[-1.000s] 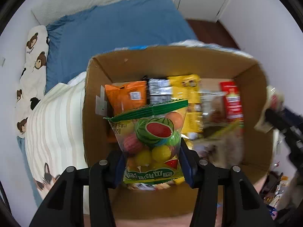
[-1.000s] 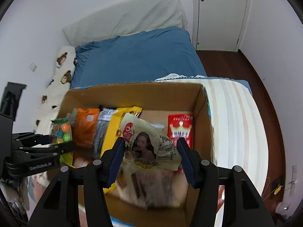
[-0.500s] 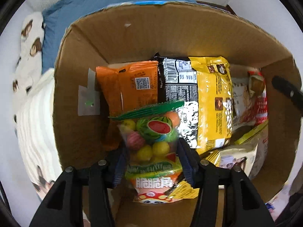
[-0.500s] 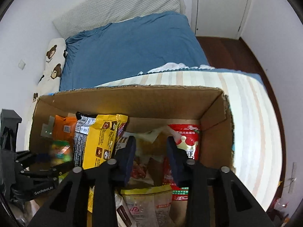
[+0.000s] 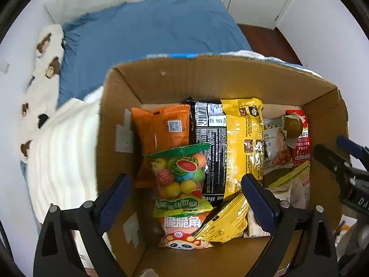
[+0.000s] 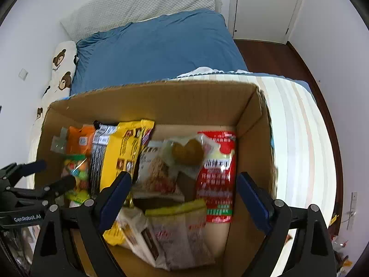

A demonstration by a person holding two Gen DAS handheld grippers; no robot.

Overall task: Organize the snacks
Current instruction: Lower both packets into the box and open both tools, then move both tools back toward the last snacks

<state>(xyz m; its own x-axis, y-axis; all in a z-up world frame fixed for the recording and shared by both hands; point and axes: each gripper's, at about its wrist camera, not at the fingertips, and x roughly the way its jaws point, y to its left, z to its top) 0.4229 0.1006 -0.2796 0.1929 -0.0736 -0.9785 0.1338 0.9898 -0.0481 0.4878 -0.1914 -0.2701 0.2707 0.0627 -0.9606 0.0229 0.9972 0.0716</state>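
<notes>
A cardboard box (image 5: 207, 80) (image 6: 184, 101) sits on a bed and holds several snack packs. The clear bag of coloured gumballs (image 5: 181, 177) (image 6: 75, 168) lies in the box at the left, over an orange pack (image 5: 166, 127), beside a black pack (image 5: 211, 150) and a yellow pack (image 5: 244, 143). My left gripper (image 5: 186, 184) hangs open above the gumball bag, not touching it. A pale pack with a brown snack (image 6: 186, 152) lies on a red pack (image 6: 218, 173) at the right. My right gripper (image 6: 184, 184) is open and empty above them.
The box rests on a striped blanket (image 6: 297, 138) over a blue bedsheet (image 6: 156, 53). A bear-print pillow (image 6: 60, 73) lies at the left by the wall. A white door (image 6: 265, 7) and dark wood floor are beyond the bed.
Both grippers opened. The left let go of the gumball bag, which now lies in the box. The right dropped its pale pack onto the red pack. Both grippers rose.
</notes>
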